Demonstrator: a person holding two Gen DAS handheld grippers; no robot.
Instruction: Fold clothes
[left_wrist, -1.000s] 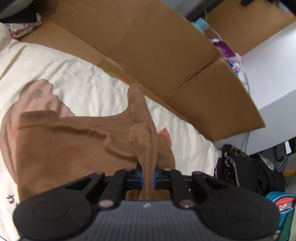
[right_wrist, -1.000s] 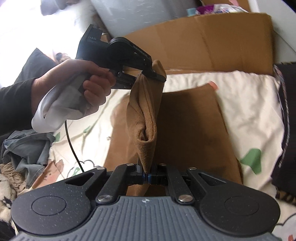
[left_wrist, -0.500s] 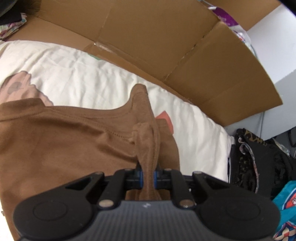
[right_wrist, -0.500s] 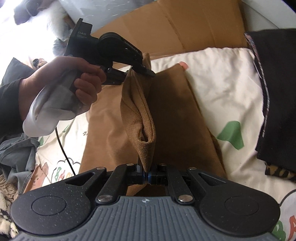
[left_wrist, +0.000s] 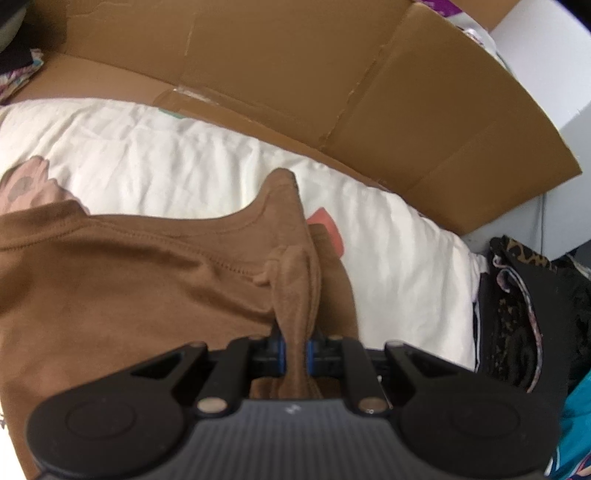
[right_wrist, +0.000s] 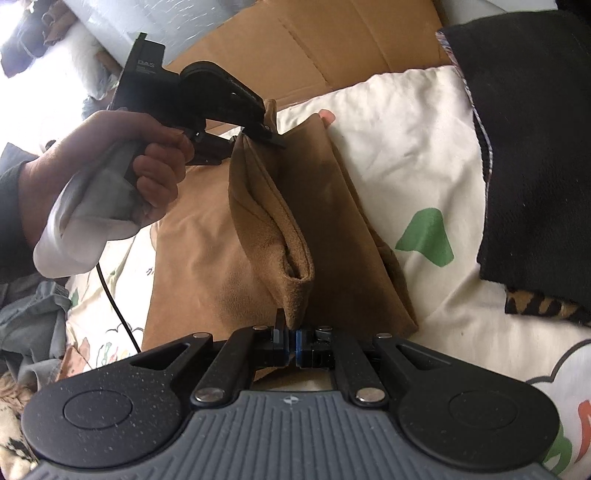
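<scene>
Folding is mid-step: left gripper and right gripper each clamp a raised edge of the brown garment over the cream bedsheet; next, lay it flat and release.

Garment on bedsheet, before cardboard

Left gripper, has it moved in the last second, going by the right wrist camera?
Yes. The left gripper, shut on the brown garment, has shifted right, toward the black clothing.
</scene>
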